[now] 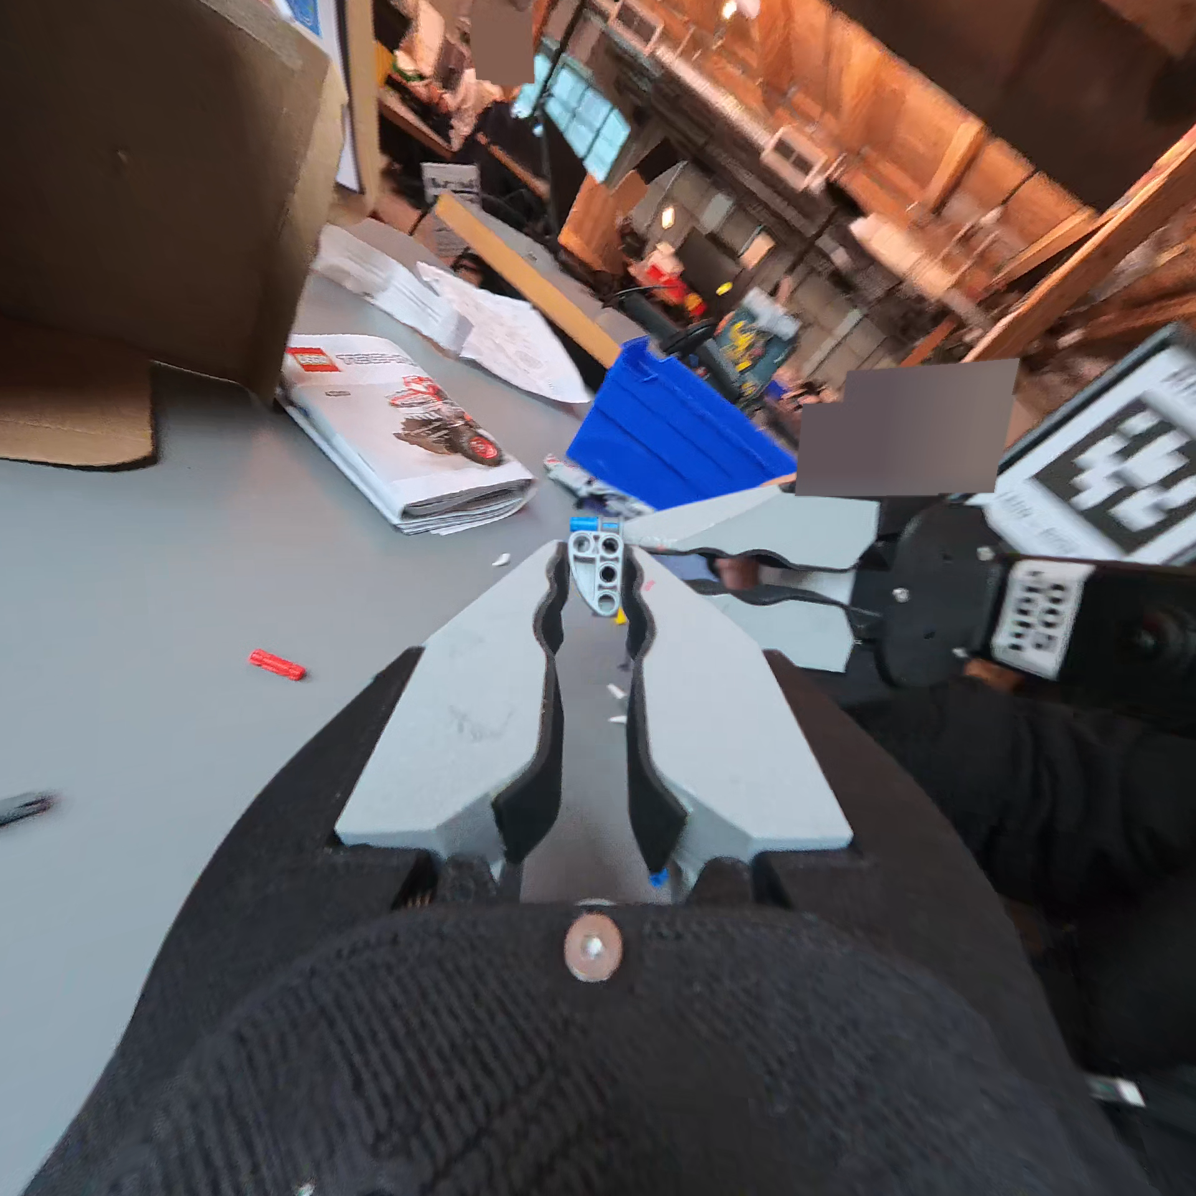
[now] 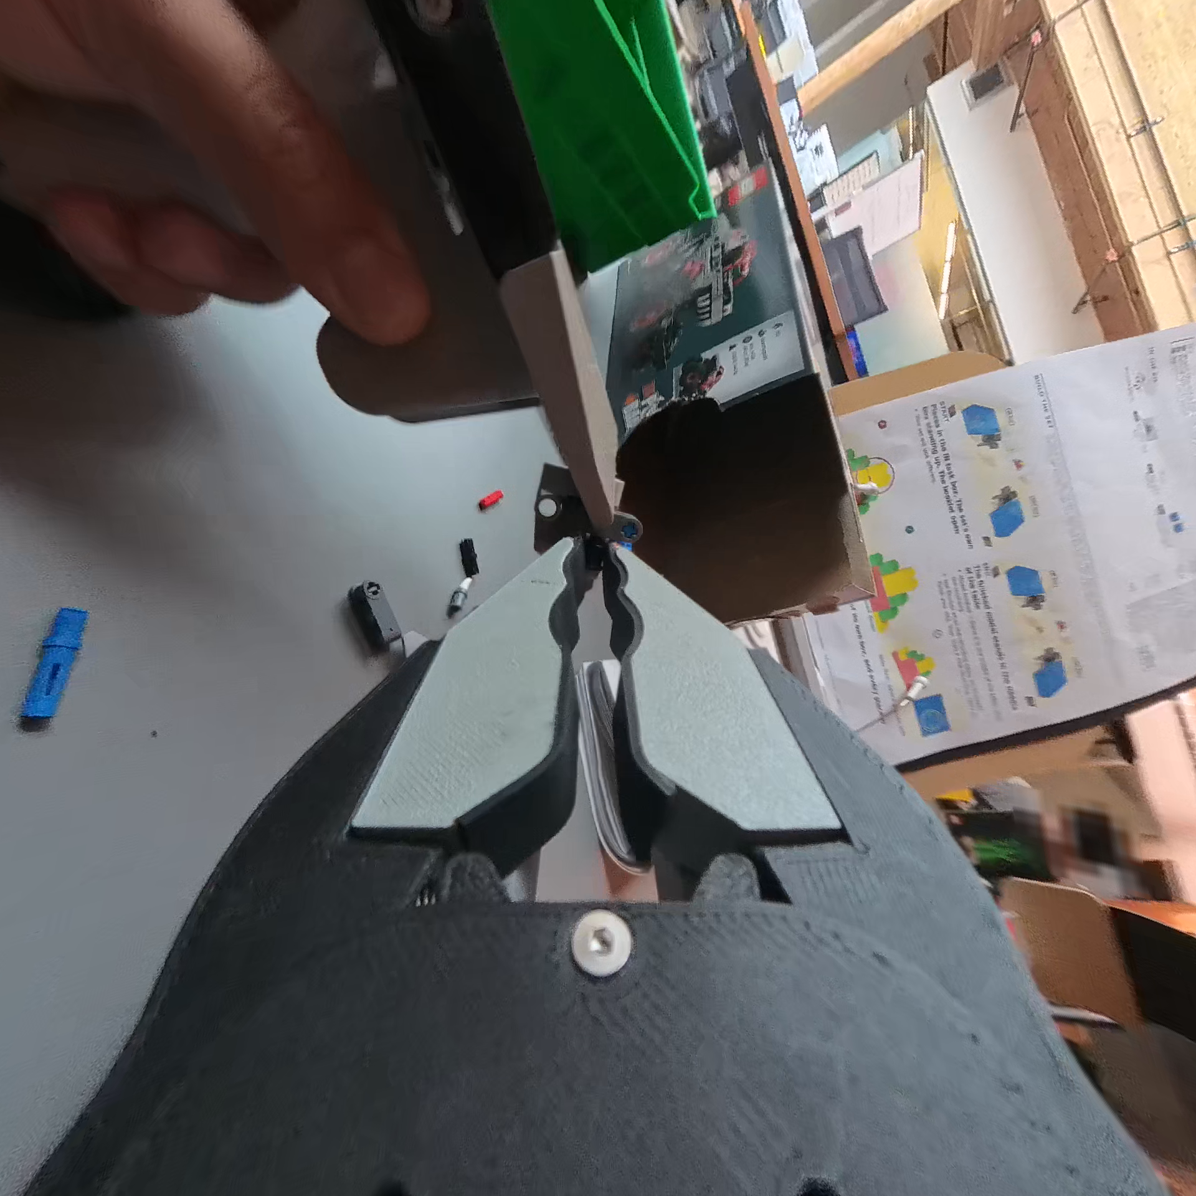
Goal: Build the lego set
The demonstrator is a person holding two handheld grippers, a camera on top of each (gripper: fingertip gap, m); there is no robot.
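Observation:
My left gripper (image 1: 597, 562) is shut on a light grey Technic plate with holes (image 1: 598, 582), held upright above the grey table (image 1: 194, 615). A blue pin (image 1: 584, 523) sticks out at the plate's top. My right gripper (image 2: 594, 555) is shut on a small black pin (image 2: 592, 558) and holds it right against the plate (image 2: 550, 508), next to the blue pin's end (image 2: 626, 531). In the left wrist view the right gripper (image 1: 666, 556) comes in from the right, its tip touching the plate. The left gripper's finger (image 2: 569, 388) slants down from above in the right wrist view.
Loose parts lie on the table: a red pin (image 1: 277, 664), a blue piece (image 2: 55, 660), black pieces (image 2: 372, 611). An instruction booklet (image 1: 414, 433), a blue bin (image 1: 673, 440) and a cardboard box (image 1: 149, 194) stand behind. A green bin (image 2: 602, 129), the set's box (image 2: 712, 336) and a printed sheet (image 2: 1009, 550) also show. My left and right fingertips are right by each other. The blue piece (image 2: 55, 660) is about 12 cm from both grippers' fingertips.

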